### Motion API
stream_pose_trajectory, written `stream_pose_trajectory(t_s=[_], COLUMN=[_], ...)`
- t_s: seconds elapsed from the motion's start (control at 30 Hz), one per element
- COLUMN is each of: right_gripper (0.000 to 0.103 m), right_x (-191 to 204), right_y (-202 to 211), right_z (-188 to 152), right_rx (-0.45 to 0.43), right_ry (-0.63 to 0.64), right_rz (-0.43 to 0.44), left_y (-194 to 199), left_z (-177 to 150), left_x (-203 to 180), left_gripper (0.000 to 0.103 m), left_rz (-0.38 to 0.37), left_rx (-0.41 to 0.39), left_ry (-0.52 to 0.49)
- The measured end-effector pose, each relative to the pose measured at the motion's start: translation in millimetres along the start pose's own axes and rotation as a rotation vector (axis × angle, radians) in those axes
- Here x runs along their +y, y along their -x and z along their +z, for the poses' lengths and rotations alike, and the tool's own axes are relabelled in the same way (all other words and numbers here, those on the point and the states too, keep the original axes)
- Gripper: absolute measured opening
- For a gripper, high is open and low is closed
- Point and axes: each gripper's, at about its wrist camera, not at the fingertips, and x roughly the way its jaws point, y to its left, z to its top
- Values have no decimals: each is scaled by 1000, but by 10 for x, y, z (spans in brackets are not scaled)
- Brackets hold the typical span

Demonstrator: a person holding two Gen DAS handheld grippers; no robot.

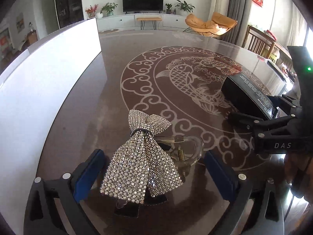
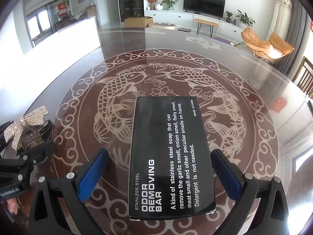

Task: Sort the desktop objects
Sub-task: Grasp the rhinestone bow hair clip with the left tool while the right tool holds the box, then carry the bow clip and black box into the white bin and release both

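A rhinestone bow hair clip point(image 1: 140, 156) with a clear claw clip point(image 1: 185, 152) lies on the table between the spread fingers of my left gripper point(image 1: 154, 172), which is open around it without touching. The clip also shows at the left of the right wrist view point(image 2: 25, 127). A black box point(image 2: 170, 156) printed "Odor Removing Bar" lies flat between the spread blue-padded fingers of my right gripper point(image 2: 160, 174), which is open with gaps on both sides. The box point(image 1: 248, 94) and right gripper point(image 1: 260, 121) also show at the right of the left wrist view.
The round glass table point(image 2: 156, 62) has a fish pattern. A white box point(image 1: 49, 68) stands at its left edge, also seen in the right wrist view point(image 2: 64, 39). Wooden chairs point(image 1: 258, 41) stand beyond the right rim.
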Motion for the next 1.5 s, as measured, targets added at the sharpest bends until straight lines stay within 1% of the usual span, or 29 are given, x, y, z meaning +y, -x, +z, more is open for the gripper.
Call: stream_pose_trajectory(t_s=[0.1,0.5,0.57,0.63,0.67,0.7,0.73,0.77,0.8,0.83,0.9,0.93,1.0,1.1,1.2,1.27,1.3,1.4,1.5], right_gripper=[103,103,103,103,103,103,102,87,58,59,59,59,59,59,59,59,59,59,59], right_x=[1,7,7,9,9,5,-2,-10,-22,-47,-109,-111,-67,26,306,612,808,1455,2179], right_y=[2,-3,-3,-5,-15,-39,-67,-67,-32,-3,22,59,184,455,784,967,1036,1170,1179], right_z=[0,-1,-1,5,34,83,143,187,223,268,311,310,329,433,645,844,946,1231,1460], right_rx=[0,1,1,6,35,76,116,137,136,144,188,187,170,123,48,-3,-27,-80,-107], right_ry=[0,2,2,7,20,36,47,55,61,60,16,20,47,44,81,116,136,194,245], right_rz=[0,-2,-2,1,12,24,35,46,43,39,77,64,56,84,128,171,198,291,388], left_y=[-10,-22,-29,-27,-18,22,68,93,118,161,313,408,643,1078,1534,1772,1857,1991,1960], left_z=[-30,-36,-21,14,19,18,14,26,29,24,-2,-9,8,98,203,254,267,235,109], left_x=[-40,-23,-23,-16,-6,5,13,37,82,127,169,187,234,419,763,1097,1282,1891,2426], left_gripper=[103,103,103,103,101,77,61,49,49,49,49,49,49,49,49,49,49,49,49], left_rz=[25,20,19,2,-2,-5,1,-19,-65,-105,-113,-121,-135,-154,-129,-88,-57,49,141], left_rx=[8,10,24,66,68,44,23,25,28,16,-28,-53,-103,-189,-267,-297,-305,-294,-243], left_ry=[-22,-13,-22,-43,-44,-46,-50,-35,0,36,71,81,105,151,190,228,249,330,401])
